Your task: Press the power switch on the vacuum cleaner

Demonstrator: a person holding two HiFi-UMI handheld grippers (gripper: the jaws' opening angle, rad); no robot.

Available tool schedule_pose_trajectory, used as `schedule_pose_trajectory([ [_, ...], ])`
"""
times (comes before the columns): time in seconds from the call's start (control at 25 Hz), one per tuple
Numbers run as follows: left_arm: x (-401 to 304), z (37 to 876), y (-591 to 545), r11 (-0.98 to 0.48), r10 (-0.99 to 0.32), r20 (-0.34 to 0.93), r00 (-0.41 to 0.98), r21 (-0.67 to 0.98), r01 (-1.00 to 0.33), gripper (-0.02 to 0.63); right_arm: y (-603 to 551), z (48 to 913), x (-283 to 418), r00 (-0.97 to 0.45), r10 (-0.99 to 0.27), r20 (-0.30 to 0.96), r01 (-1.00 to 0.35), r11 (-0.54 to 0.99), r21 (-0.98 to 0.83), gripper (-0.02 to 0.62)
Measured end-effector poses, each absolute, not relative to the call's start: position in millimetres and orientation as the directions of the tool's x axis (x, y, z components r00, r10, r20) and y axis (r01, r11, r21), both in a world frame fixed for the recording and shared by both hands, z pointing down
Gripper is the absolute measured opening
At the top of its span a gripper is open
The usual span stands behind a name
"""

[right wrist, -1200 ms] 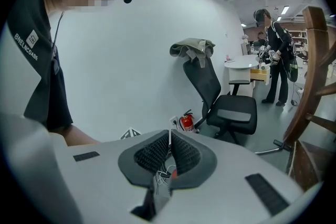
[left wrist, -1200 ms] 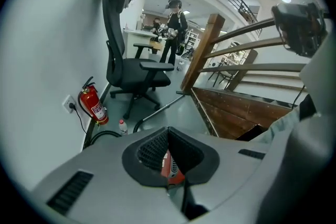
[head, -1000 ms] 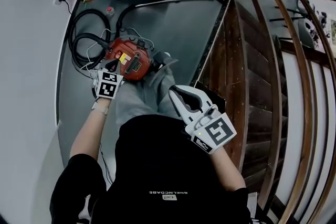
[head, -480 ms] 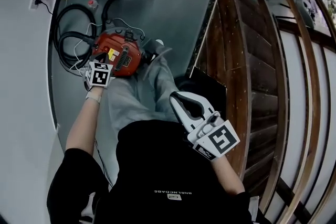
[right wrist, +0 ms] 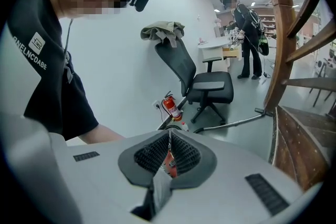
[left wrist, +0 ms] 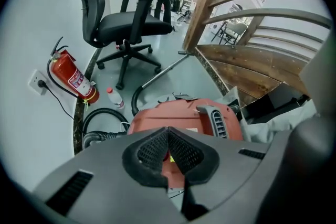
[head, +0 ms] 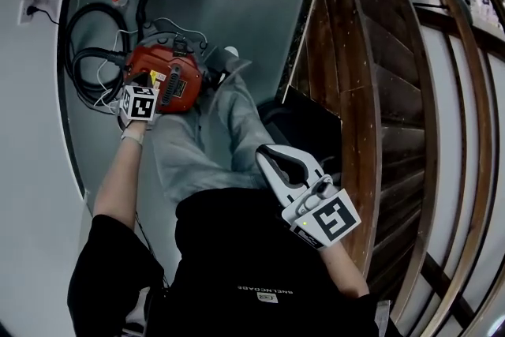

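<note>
Over the last second the left gripper (head: 145,87) has edged closer over the vacuum cleaner (head: 170,75), while the right gripper (head: 267,154) has barely shifted by the person's hip.

The vacuum, a red canister, sits on the floor (head: 237,20) near the wall, at the foot of the wooden staircase (head: 371,91), with its black hose (head: 79,59) coiled beside it. In the left gripper view the left gripper (left wrist: 168,131) has its jaws pressed together with nothing between them and points down at the canister (left wrist: 184,115). The right gripper (right wrist: 169,135) is likewise closed and empty.

Which part is the power switch cannot be made out, so the likeliest slip is the closed tips landing on the label or the grille (left wrist: 218,122) instead. An off-centre push could also shove the canister along the floor rather than trip the switch.

A small bottle (left wrist: 114,98) stands by the fire extinguisher (left wrist: 71,76) at the wall; its contents cannot be told.
</note>
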State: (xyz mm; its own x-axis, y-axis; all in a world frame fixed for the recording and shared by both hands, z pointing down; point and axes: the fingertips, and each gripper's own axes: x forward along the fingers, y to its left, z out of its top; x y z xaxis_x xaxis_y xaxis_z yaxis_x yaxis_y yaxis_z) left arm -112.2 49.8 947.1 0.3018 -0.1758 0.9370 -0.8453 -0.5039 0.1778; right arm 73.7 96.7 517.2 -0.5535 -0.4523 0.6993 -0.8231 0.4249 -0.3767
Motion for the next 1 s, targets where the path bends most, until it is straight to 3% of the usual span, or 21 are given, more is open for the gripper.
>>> schedule_pose_trajectory([
  [1.0, -109.1, 987.3, 38.6, -0.522, -0.131, 0.952, 0.277, 0.171, -0.836, 0.014, 97.4, 530.4, 78.4, -0.547, -0.450, 0.706, -0.832, 0.386, -0.399, 0.034],
])
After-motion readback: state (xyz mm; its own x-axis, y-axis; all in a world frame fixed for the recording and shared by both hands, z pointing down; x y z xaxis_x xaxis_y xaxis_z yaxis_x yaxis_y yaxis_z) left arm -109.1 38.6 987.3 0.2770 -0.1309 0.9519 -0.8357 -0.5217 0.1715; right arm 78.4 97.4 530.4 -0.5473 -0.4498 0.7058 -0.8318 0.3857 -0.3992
